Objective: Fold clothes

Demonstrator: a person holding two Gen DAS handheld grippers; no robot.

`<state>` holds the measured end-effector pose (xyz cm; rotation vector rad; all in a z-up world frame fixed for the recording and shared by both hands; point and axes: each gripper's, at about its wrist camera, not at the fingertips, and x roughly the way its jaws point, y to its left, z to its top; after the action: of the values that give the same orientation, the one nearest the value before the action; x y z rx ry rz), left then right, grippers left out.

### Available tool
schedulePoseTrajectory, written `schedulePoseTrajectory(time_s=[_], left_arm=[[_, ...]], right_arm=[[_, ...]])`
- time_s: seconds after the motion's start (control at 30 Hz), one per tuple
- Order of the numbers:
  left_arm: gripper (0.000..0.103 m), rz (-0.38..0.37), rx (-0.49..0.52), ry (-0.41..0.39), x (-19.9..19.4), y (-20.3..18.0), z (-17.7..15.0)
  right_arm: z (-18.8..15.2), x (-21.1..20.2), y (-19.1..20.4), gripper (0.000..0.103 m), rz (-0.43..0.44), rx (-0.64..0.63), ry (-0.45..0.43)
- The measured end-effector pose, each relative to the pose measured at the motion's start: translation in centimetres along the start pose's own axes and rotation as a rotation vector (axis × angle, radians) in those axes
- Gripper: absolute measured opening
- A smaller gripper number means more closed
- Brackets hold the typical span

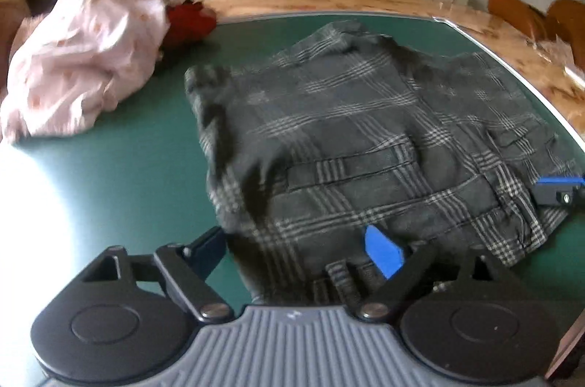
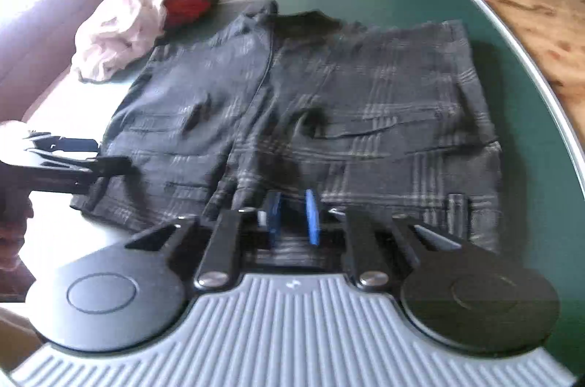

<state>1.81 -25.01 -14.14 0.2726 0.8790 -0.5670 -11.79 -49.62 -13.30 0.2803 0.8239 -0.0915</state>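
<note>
Dark plaid shorts point(image 1: 365, 131) point(image 2: 310, 101) lie spread flat on the green mat point(image 1: 120, 175) point(image 2: 519, 65). My left gripper point(image 1: 296, 250) is open wide, and the near waistband edge lies loose between its jaws. In the right wrist view the left gripper point(image 2: 91, 154) sits at the shorts' left edge. My right gripper point(image 2: 292, 217) hovers over the near edge of the shorts with only a narrow gap between its blue pads. Blur hides whether the pads press on cloth. From the left wrist view the right gripper point(image 1: 559, 191) shows at the shorts' right corner.
A crumpled pink garment point(image 1: 80, 57) point(image 2: 124, 25) and a red cloth point(image 1: 188, 21) point(image 2: 186, 4) are piled at the mat's far left. Wooden tabletop point(image 1: 512, 36) point(image 2: 530, 21) borders the mat on the right and back. Chairs point(image 1: 530, 14) stand beyond it.
</note>
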Motion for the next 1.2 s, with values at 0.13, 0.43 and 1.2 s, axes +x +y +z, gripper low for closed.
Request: schedulePoseTrajectory(time_s=[0.13,0.43,1.2], left_arm=[[0.103,0.018,-0.021,-0.014,0.4,0.5,-0.4],[0.103,0.070,-0.109,0.126,-1.0,1.8,-0.1],[0.103,0.193,-0.211,0.109,-15.9,-2.6,-2.6]], right_arm=[[-0.5,-0.2,0.2,0.012,-0.005,0.001,-0.014],[-1.2,-1.1,1.1,0.050,-0.131,0.096,0.025],[0.3,-12.9,9.7,0.090,-0.277,0.168,0.011]])
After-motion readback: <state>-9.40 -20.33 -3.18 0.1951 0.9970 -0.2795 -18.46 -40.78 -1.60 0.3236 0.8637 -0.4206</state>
